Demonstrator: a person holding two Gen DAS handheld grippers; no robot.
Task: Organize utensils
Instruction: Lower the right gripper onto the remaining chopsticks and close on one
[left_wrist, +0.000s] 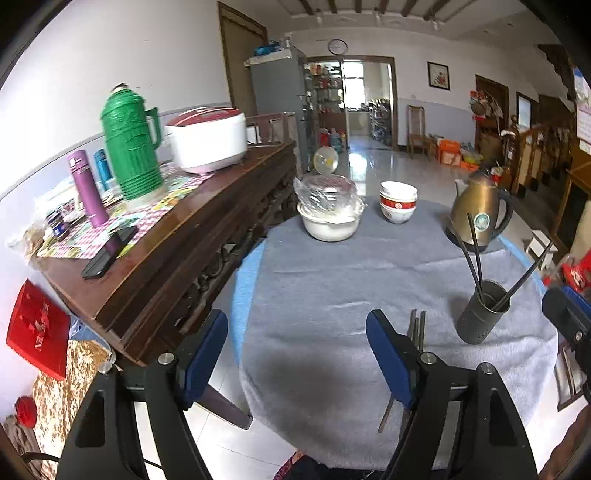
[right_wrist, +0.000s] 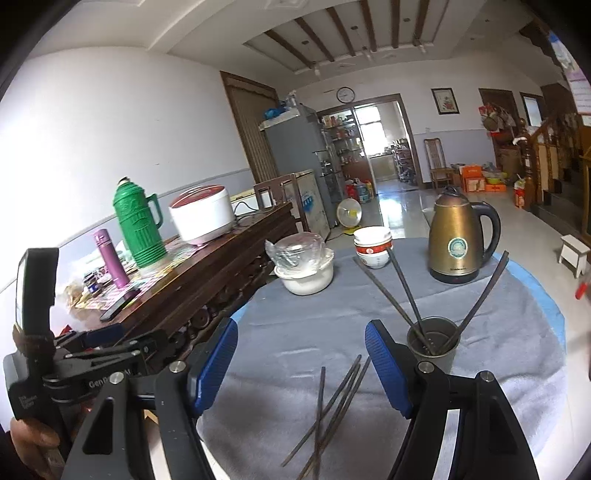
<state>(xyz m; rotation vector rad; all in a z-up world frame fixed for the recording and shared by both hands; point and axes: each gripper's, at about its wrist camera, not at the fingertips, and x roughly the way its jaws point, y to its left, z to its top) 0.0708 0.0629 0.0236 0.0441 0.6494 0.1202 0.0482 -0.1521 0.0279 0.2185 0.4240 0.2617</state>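
Grippers first: the right gripper (right_wrist: 301, 363) stands wide with nothing between its blue pads, poised low in the frame over the loose chopsticks (right_wrist: 334, 410), which lie fanned and partly crossed on the grey cloth (right_wrist: 509, 332) at lower centre. Its partner, the left gripper (left_wrist: 297, 356), is likewise spread wide and empty, aimed at bare cloth near the table's left edge; only the ends of the loose sticks show behind its right-hand pad. Just right of centre in the right wrist view stands the dark cup (right_wrist: 434, 345), already holding about three chopsticks that lean out at different angles. Beyond it, further up the frame, sit a brass-coloured kettle (right_wrist: 458, 243), a stack of bowls (right_wrist: 373, 245) and a covered white bowl (right_wrist: 304, 267).

Risks, as I judge them: the sticks overlap, so a pinch may lift one and drag or flick another toward the table edge. The cup looks light and is possibly unsteady, though the view does not settle that; a stick pushed in at a slant, or a pad brushing the leaning ones, could tip it
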